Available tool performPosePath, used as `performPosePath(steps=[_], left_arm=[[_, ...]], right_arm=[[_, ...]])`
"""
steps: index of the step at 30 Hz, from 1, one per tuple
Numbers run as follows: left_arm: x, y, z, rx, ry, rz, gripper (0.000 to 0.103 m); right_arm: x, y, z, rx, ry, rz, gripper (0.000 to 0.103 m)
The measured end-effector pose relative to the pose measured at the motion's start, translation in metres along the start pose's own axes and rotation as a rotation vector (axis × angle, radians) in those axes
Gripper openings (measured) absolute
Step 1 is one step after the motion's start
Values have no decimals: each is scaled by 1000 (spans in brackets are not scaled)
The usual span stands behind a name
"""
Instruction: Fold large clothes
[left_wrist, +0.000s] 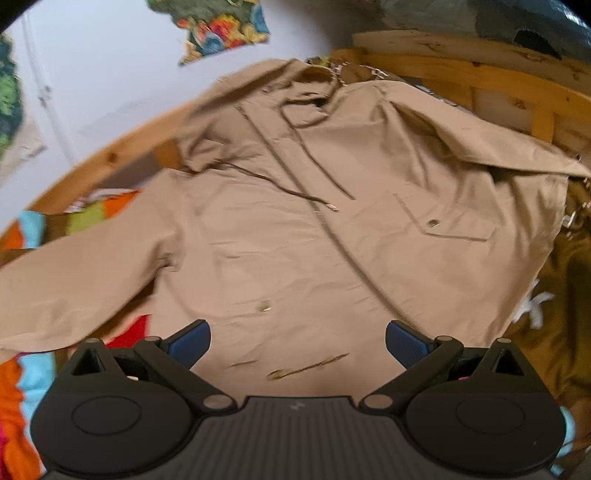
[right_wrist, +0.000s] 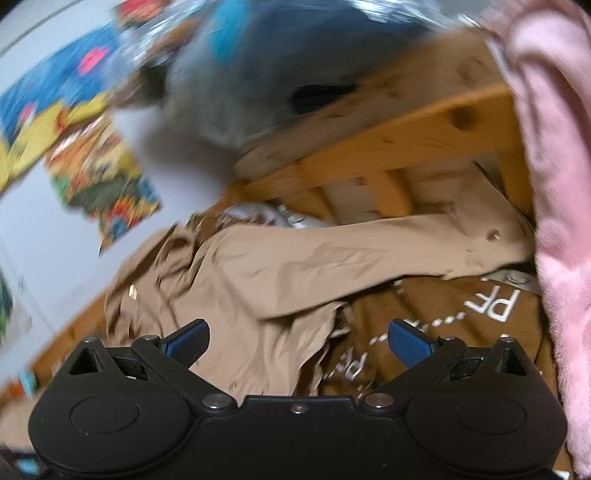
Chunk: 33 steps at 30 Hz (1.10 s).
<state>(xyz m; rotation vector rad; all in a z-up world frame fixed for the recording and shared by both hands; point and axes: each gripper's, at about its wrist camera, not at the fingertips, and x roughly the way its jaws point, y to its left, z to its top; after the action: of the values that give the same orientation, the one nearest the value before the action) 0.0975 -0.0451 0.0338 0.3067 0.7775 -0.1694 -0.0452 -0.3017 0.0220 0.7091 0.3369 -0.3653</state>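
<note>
A tan hooded jacket (left_wrist: 295, 221) lies front-up on a bed, zipper closed, drawstrings loose across its chest, one sleeve stretched out to the left. My left gripper (left_wrist: 297, 345) hovers open above the jacket's hem with nothing between its blue pads. In the right wrist view the same jacket (right_wrist: 280, 266) lies rumpled, its other sleeve (right_wrist: 424, 240) reaching right toward the wooden frame. My right gripper (right_wrist: 298, 345) is open over the jacket's edge and the brown fabric, holding nothing.
A brown blanket with white letters (right_wrist: 461, 317) lies under and right of the jacket. A pink fluffy cloth (right_wrist: 554, 184) hangs at the right. A wooden bed frame (left_wrist: 480, 77) borders the far side, colourful bedding (left_wrist: 22, 387) shows at the left, and posters (right_wrist: 103, 177) hang on the wall.
</note>
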Motion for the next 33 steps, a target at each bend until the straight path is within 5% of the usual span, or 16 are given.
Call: performPosePath(steps=[9, 12, 14, 19, 22, 27, 30, 33], left_arm=[[53, 10, 11, -78, 105, -89, 102], [65, 20, 10, -105, 119, -114, 102], [71, 28, 9, -115, 112, -120, 102], [79, 59, -5, -204, 92, -116, 102], [81, 82, -14, -247, 74, -113, 102], [79, 126, -22, -335, 25, -103, 102], [74, 147, -24, -379, -15, -84, 102], [65, 162, -26, -421, -57, -63, 102]], right_arm=[[64, -47, 28, 480, 62, -52, 97], [80, -50, 34, 635, 22, -117, 95], [84, -49, 35, 712, -39, -160, 87], [82, -40, 29, 706, -145, -321, 33], [78, -21, 36, 558, -246, -368, 17], [74, 57, 59, 98, -453, -281, 7], [80, 130, 56, -273, -550, -119, 6], [97, 203, 22, -728, -536, 97, 5]])
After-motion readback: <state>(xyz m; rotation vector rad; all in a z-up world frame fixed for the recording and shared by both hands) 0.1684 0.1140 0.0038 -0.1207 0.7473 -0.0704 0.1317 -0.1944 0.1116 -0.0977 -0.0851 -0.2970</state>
